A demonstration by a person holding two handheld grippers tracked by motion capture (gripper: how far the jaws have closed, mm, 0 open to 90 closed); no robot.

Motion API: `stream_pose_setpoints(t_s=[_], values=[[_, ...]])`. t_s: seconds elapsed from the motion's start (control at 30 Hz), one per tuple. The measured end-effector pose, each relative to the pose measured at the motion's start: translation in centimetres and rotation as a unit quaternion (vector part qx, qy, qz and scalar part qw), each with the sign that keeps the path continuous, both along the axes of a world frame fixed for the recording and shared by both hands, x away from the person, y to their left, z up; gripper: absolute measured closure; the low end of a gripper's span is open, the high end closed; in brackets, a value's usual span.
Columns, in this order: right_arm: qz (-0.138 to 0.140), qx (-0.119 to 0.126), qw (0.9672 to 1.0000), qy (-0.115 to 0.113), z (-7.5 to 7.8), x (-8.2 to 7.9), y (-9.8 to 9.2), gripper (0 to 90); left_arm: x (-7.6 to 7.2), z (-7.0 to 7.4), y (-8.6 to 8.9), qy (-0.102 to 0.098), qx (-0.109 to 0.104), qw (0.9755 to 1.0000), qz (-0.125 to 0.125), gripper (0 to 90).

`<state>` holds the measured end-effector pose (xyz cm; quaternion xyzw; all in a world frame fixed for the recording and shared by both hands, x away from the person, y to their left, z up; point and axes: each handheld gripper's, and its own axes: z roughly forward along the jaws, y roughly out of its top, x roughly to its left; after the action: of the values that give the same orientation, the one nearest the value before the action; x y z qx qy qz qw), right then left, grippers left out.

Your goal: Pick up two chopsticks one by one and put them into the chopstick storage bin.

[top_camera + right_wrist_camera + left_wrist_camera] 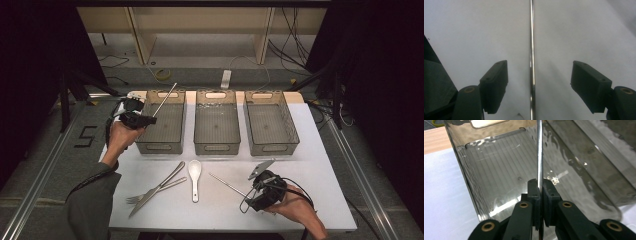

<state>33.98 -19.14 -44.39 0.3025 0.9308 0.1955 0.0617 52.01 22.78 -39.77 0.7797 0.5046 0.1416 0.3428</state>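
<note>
Spoon (194,172), fork (150,193), knife (159,187), two farther bins (217,125).

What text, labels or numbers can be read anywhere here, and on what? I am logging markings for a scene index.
"5": a large dark mark that reads like this digit, on the grey floor left of the table.
No other writing is legible, neither on the three bins nor on the cutlery.

Glossy metal chopstick (539,150); translucent smoky plastic bin (499,170); matt white tabletop (220,200).
</note>
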Motion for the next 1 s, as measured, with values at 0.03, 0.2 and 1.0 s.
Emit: stream_pose_setpoints(t_s=[0.03, 0.2, 1.0], values=[[0.002, 0.002, 1.0, 0.0, 0.0, 0.0, -0.1, 30.8, 0.3, -0.3, 0.1, 0.001, -0.002, 1.0, 0.007, 85.4], [0.0, 0.002, 1.0, 0.001, 0.0, -0.1, -0.1, 30.7, 0.6, -0.6, 0.3, 0.005, -0.001, 0.9998, 0.018, 85.2], [0.0, 0.004, 1.0, 0.004, 0.1, -0.3, -0.3, 27.2, 1.0, -0.9, -0.5, 0.038, 0.0, 0.9961, 0.08, 46.9]])
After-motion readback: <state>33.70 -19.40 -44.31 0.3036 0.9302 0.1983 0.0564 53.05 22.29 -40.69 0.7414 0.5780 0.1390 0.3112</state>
